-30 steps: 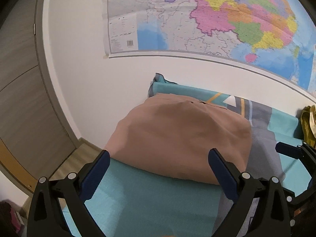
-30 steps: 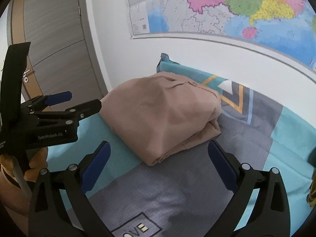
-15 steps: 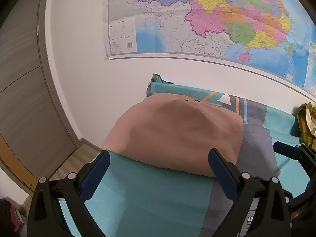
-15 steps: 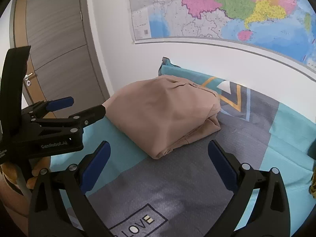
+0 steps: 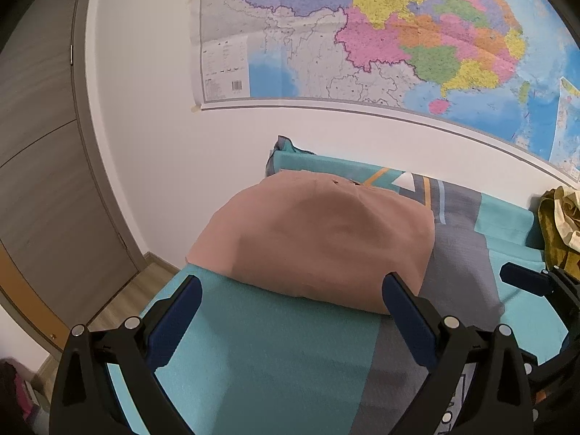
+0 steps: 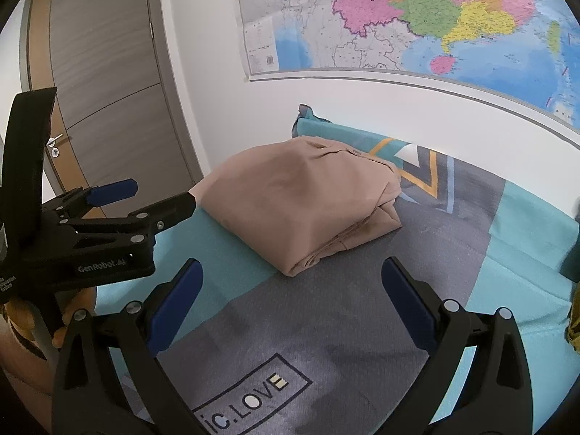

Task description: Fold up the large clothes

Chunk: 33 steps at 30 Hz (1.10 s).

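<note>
Both grippers have been drawn back from the folded tan garment [image 6: 301, 203], which is left lying near the bed's [image 6: 362, 308] far corner by the wall. The left gripper [image 5: 290, 311] and right gripper [image 6: 291, 293] are held spread and empty above the bedspread.

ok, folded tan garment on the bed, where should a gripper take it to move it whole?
Probably at the near rounded fold edge of the folded tan garment, coming in low from the front along the teal-and-grey bedspread. The layers close into one roll there, while the right side shows loose stacked edges that could splay. Both the left gripper and right gripper stand open and empty.
</note>
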Motion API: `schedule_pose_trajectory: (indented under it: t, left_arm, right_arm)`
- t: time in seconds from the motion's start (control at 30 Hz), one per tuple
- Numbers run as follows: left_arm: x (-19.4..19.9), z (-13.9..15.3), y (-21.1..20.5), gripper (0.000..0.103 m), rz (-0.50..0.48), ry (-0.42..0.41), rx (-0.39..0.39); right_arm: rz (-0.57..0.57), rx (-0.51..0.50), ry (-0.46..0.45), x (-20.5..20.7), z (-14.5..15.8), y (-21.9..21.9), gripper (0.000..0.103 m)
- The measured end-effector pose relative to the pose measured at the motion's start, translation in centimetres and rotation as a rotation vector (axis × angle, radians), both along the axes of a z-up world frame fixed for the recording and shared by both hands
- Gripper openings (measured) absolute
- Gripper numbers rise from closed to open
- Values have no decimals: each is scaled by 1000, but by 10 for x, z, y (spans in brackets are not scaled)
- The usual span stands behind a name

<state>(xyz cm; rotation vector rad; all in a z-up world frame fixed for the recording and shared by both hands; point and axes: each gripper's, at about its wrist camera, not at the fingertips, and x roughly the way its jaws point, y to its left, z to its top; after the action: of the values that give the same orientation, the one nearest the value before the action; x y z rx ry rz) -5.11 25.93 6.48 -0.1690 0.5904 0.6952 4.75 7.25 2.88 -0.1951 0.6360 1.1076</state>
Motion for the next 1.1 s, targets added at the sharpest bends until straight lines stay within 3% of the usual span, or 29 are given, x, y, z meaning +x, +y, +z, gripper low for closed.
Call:
schedule_pose_trajectory:
  t: [1.1]
  left_arm:
    - [-16, -1, -6, 96, 14, -12, -8]
  right_arm:
    - [4, 7, 3, -12, -2, -7, 97]
